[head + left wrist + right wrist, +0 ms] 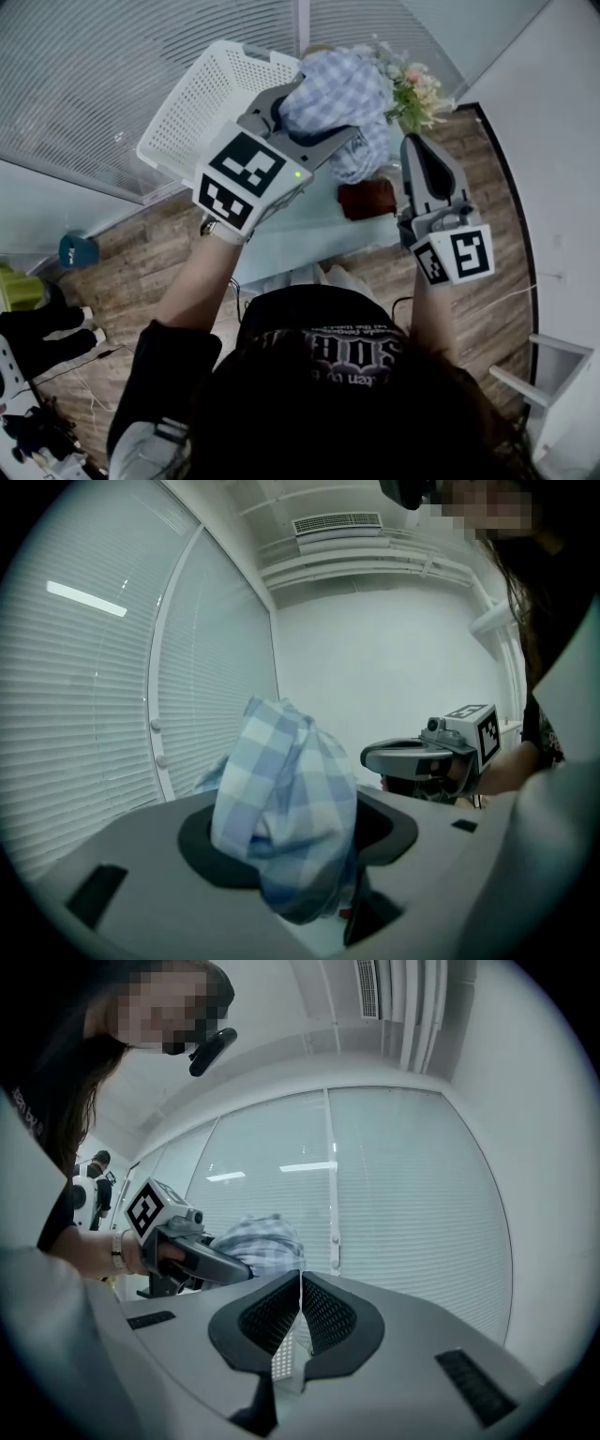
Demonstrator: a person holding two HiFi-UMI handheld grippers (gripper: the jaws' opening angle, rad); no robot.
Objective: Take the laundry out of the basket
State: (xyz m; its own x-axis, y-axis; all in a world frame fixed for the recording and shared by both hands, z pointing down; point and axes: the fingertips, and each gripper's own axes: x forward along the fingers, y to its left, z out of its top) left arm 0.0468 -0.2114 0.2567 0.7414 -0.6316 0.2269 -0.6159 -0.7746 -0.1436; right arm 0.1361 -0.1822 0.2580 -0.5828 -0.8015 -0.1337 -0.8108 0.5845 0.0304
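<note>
A blue-and-white checked cloth (342, 89) is lifted above the white perforated laundry basket (202, 98). My left gripper (314, 117) is shut on it. In the left gripper view the cloth (281, 799) bulges up between the pads and hangs down past them, filling my left gripper (291, 846). My right gripper (415, 145) stands to the right of the cloth, apart from it, tips pointing away from me. Its pads (319, 1312) meet with nothing between them; a bit of the basket (286, 1358) shows below them. The right gripper view also catches the checked cloth (258, 1237).
A dark red cloth (367, 199) lies on the glass table (309, 230) below the raised cloth. A bunch of flowers (412, 84) stands at the table's far right. Window blinds run behind the basket. A teal object (78, 250) sits on the wooden floor at left.
</note>
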